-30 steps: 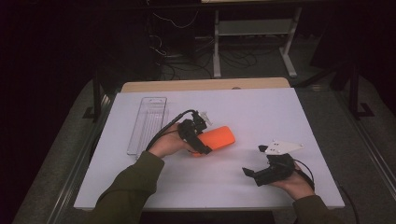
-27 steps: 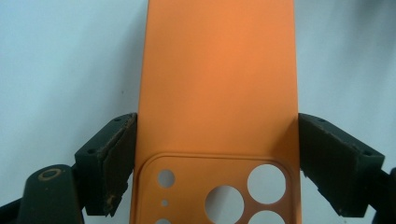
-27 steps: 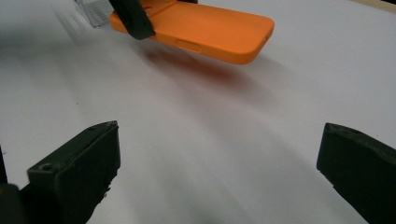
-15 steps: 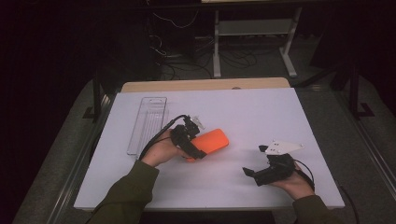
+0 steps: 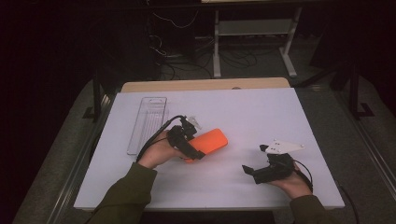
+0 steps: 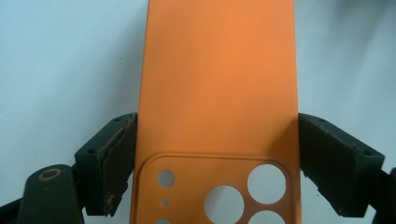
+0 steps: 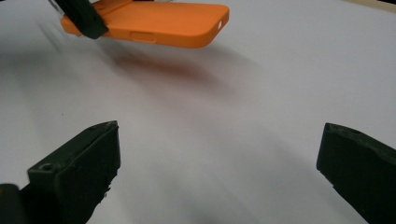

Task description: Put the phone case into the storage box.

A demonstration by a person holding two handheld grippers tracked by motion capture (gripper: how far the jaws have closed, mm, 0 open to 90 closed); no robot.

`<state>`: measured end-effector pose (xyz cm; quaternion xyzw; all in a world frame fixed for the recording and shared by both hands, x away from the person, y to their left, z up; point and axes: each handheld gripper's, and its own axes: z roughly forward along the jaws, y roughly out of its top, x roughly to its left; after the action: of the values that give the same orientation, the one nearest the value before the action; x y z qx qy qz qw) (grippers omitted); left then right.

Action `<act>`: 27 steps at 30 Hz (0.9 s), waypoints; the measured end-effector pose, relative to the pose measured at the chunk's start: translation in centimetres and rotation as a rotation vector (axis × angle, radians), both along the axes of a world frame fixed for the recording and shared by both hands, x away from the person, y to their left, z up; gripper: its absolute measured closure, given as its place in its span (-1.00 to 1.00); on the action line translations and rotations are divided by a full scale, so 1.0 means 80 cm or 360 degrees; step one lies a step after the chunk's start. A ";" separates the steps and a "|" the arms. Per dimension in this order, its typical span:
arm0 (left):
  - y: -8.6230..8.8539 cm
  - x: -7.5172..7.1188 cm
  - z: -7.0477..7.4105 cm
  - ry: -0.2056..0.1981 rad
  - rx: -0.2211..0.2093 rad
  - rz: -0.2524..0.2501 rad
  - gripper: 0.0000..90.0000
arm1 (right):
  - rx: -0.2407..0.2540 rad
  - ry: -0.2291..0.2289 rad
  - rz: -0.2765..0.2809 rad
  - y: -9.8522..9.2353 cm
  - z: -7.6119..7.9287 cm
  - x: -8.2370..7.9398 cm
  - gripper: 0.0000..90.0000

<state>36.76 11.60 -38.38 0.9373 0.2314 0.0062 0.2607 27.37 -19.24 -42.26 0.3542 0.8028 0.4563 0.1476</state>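
Currently the left gripper point(image 5: 194, 150) is clamping the orange phone case point(image 5: 211, 141) by its two long edges at the camera-cutout end, pads pressing both sides, case hovering just off the white table point(image 5: 261, 116), left of centre. Right gripper point(image 5: 254, 172) is sitting near the table's near-right edge, jaws spread wide, nothing between them, well apart from the case. Clear plastic tray point(image 5: 148, 122) is lying far-left, close to the left edge. Centre and far-right are offering open room.
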 end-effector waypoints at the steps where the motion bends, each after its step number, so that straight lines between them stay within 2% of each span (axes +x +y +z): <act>1: 0.000 -0.001 0.000 0.0000 -0.0005 0.0003 -0.65 | -0.0006 -0.0005 -0.0004 0.001 0.000 0.000 -1.00; 5: 0.003 0.000 0.002 -0.0010 -0.0020 0.0002 -0.65 | -0.0011 -0.0003 -0.0014 0.007 0.000 0.002 -1.00; 6: 0.003 -0.001 0.002 -0.0003 -0.0059 0.0035 -0.65 | -0.0008 0.0005 -0.0019 0.008 0.000 0.002 -1.00; 18: 0.005 -0.003 0.007 -0.0022 -0.0058 0.0039 -0.65 | 0.0018 -0.0005 -0.0055 0.014 0.002 0.014 -1.00; 27: 0.003 -0.004 0.008 -0.0019 -0.0054 0.0015 -0.65 | 0.0039 -0.0012 -0.0038 0.027 0.006 0.026 -1.00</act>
<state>36.41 11.84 -37.77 0.9315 0.2344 0.0092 0.2780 29.45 -17.04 -41.81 0.3638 0.7923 0.4657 0.1518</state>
